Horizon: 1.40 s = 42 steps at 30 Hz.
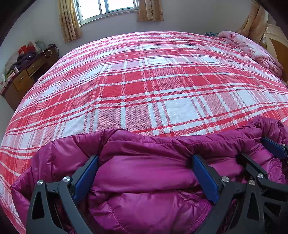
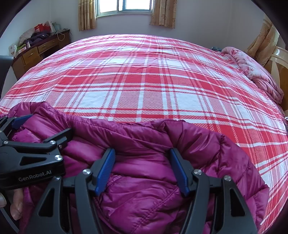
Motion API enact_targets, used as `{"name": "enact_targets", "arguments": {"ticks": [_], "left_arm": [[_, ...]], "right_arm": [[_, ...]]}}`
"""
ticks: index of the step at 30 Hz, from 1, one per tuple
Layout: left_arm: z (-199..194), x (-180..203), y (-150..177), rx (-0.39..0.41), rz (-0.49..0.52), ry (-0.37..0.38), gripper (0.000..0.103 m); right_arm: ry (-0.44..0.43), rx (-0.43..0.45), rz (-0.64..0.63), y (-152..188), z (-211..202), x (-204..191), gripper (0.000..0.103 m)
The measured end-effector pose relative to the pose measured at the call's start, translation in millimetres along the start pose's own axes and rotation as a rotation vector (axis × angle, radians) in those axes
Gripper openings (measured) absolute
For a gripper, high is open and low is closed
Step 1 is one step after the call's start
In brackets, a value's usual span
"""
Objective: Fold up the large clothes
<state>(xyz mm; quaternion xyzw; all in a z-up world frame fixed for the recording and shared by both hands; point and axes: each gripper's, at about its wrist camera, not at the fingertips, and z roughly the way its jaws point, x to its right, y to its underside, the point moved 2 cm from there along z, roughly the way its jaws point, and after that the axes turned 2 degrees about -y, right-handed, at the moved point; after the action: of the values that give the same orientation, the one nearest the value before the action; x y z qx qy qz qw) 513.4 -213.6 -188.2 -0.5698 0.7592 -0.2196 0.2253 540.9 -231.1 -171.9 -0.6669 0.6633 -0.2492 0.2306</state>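
A padded jacket [image 1: 144, 180] lies bunched on the near edge of the bed [image 1: 153, 81]. The left gripper [image 1: 144, 172] and right gripper [image 2: 142, 169] sit side by side over it, the jacket's padding between each one's fingers. A folded quilt [image 1: 252, 50] lies at the bed's far right. A cluttered desk [image 1: 27, 75] stands left of the bed, a window [image 1: 108, 9] on the far wall.
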Motion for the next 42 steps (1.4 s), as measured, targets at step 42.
{"name": "enact_targets", "arguments": {"ticks": [42], "left_arm": [[-218.0,-180.1,314.0,0.018,-0.07,-0.056,0.102]], "right_arm": [[-0.07,0.014,0.276,278.5,-230.3,77.1,0.086]]}}
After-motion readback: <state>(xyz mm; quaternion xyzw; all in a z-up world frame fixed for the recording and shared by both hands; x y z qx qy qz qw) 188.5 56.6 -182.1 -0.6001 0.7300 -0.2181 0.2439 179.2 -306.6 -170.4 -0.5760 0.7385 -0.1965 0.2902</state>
